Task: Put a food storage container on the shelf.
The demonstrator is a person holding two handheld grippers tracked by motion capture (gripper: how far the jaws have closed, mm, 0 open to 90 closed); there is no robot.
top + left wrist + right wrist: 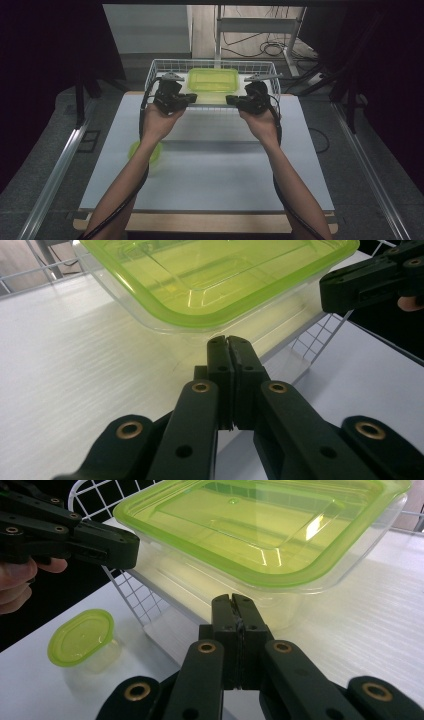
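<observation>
From above, the big box (213,83) is seen sitting in the wire basket (159,65), flanked by both grippers. The left gripper (229,342) is pressed together, holding nothing, aimed at its side. The right gripper (233,601) is pressed together too, likely for pushing.

The large container (213,82) has a clear body and a translucent lime-green lid; the small oval container (85,642) matches it. The wire basket (159,67) is white, in a square grid. The surface (210,170) is pale white-grey with a wood-coloured edge. Both grippers, left (186,99) and right (232,100), are black with brass-coloured rivets.
</observation>
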